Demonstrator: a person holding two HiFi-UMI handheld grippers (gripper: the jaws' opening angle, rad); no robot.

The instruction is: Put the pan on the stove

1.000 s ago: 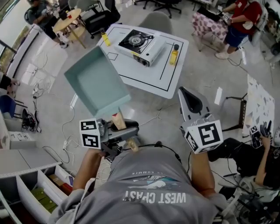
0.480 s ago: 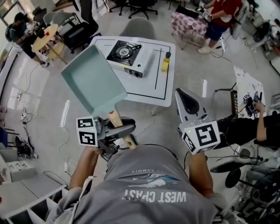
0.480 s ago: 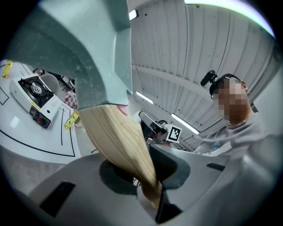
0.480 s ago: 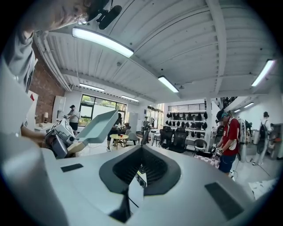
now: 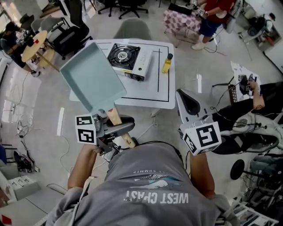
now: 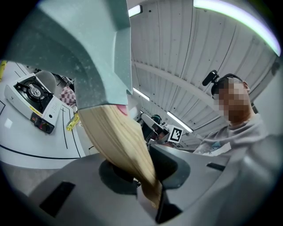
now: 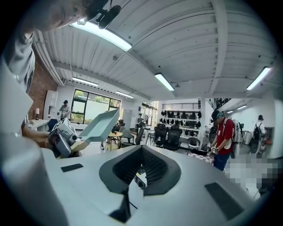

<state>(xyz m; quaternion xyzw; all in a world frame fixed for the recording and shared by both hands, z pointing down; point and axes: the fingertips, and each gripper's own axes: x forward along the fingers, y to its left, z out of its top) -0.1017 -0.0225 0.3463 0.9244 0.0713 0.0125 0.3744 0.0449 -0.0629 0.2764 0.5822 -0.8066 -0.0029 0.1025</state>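
A teal square pan (image 5: 90, 77) with a pale wooden handle (image 5: 114, 118) is held up in the air, its far corner overlapping the white table's left side. My left gripper (image 5: 116, 128) is shut on that handle (image 6: 119, 141), which runs down between the jaws. The portable gas stove (image 5: 126, 56) sits on the white table (image 5: 150, 95), beyond and to the right of the pan; it also shows at the left edge (image 6: 31, 95). My right gripper (image 5: 189, 103) hangs level at the person's right, shut (image 7: 132, 185) and empty, well short of the table.
A yellow bottle (image 5: 166, 64) stands on the table right of the stove. A grey chair (image 5: 132, 28) is behind the table. People sit and stand around the room's edges, one in red (image 5: 214, 11). Cables lie across the floor.
The person has stepped closer to the table, carrying the pan forward. The pan now overlaps the table's left side. Both grippers keep their hold and pose.
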